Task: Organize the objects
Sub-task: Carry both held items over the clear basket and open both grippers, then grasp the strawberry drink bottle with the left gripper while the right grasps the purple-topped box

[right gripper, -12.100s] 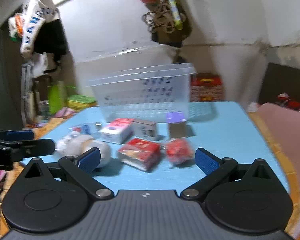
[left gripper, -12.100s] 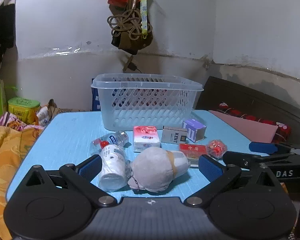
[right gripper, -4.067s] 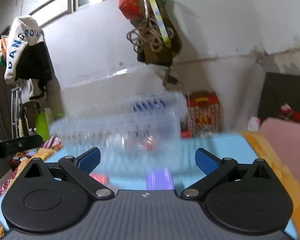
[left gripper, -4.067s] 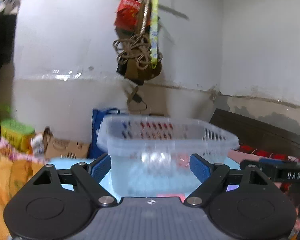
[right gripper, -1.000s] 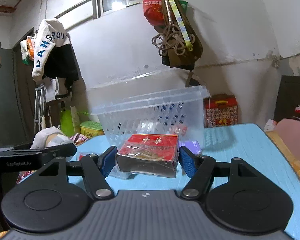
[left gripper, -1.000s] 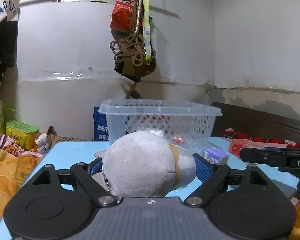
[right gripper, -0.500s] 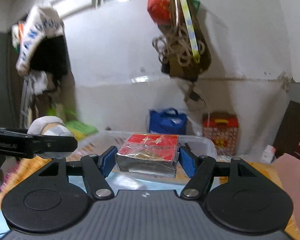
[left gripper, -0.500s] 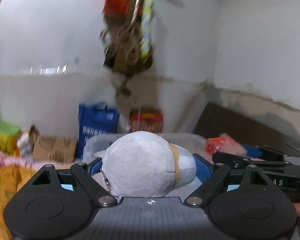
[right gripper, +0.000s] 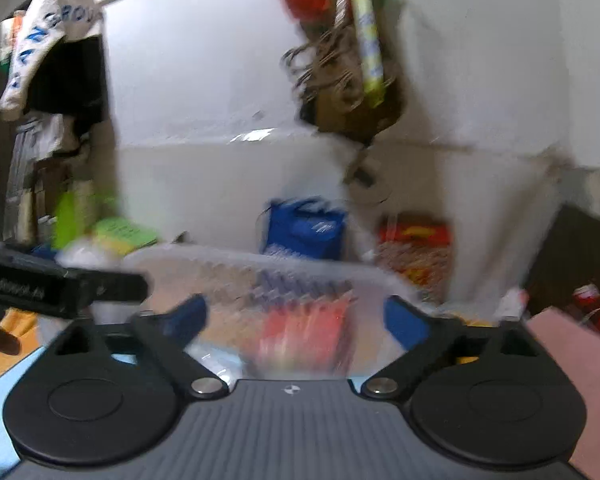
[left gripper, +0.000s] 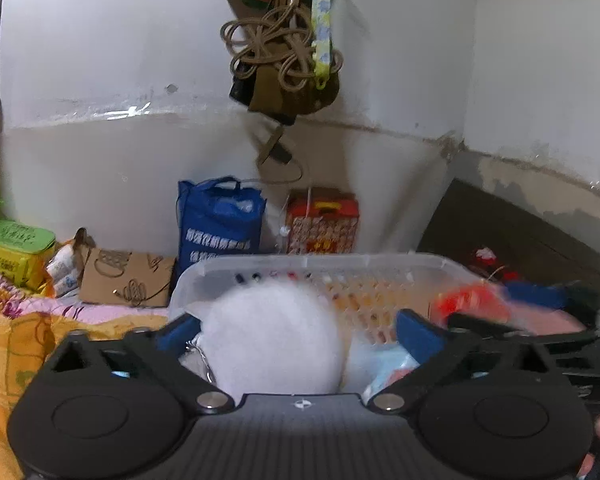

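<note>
My left gripper is open above the clear plastic basket. The grey plush toy sits blurred between the spread jaws, touching neither pad, over the basket. My right gripper is open above the same basket. The red box shows as a vertical blur between and below the jaws, free of them. The right gripper and red box also show at the right of the left wrist view.
A blue bag and a red carton stand behind the basket by the wall. Knotted cords and bags hang overhead. A green tin and orange cloth lie left. A pink cushion lies right.
Both grippers have opened over the basket. The plush toy has come loose from the left jaws and the red box from the right jaws; both blur downward.
</note>
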The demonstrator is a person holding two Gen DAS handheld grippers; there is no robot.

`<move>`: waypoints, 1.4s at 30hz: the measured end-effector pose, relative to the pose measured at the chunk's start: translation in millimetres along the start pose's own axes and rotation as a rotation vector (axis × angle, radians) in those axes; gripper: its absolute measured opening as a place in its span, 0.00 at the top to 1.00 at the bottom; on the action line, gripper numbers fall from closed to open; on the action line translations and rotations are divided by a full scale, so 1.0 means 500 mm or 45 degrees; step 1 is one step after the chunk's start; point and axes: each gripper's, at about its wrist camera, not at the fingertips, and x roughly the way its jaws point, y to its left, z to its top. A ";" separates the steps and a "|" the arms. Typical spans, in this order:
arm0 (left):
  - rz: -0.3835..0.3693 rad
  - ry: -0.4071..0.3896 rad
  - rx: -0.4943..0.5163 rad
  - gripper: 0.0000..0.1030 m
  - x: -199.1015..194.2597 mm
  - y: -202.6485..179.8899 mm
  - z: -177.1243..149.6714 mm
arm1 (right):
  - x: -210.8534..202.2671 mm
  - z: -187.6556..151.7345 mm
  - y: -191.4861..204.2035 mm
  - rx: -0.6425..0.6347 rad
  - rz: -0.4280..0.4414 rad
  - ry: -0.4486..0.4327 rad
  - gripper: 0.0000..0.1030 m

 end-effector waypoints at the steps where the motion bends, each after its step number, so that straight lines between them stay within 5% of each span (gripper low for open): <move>1: 0.016 -0.027 0.000 0.00 -0.010 0.001 -0.004 | -0.018 -0.002 -0.004 0.017 0.005 -0.036 0.00; 7: -0.003 -0.152 -0.019 0.00 -0.107 0.023 -0.048 | -0.137 -0.067 -0.029 0.165 0.085 -0.099 0.00; 15: 0.027 -0.026 -0.110 0.00 -0.151 0.086 -0.210 | -0.135 -0.219 -0.031 0.229 0.038 0.159 0.00; 18: 0.027 0.031 -0.160 0.00 -0.135 0.106 -0.240 | -0.121 -0.224 -0.043 0.257 0.046 0.181 0.01; 23: 0.054 0.098 -0.175 0.00 -0.112 0.119 -0.265 | -0.118 -0.221 -0.052 0.276 0.079 0.197 0.17; 34: 0.065 0.162 -0.111 0.00 -0.082 0.077 -0.294 | -0.119 -0.230 -0.036 0.224 0.115 0.212 0.22; 42: 0.090 0.204 -0.119 0.00 -0.063 0.073 -0.290 | -0.128 -0.234 -0.035 0.228 0.120 0.165 0.43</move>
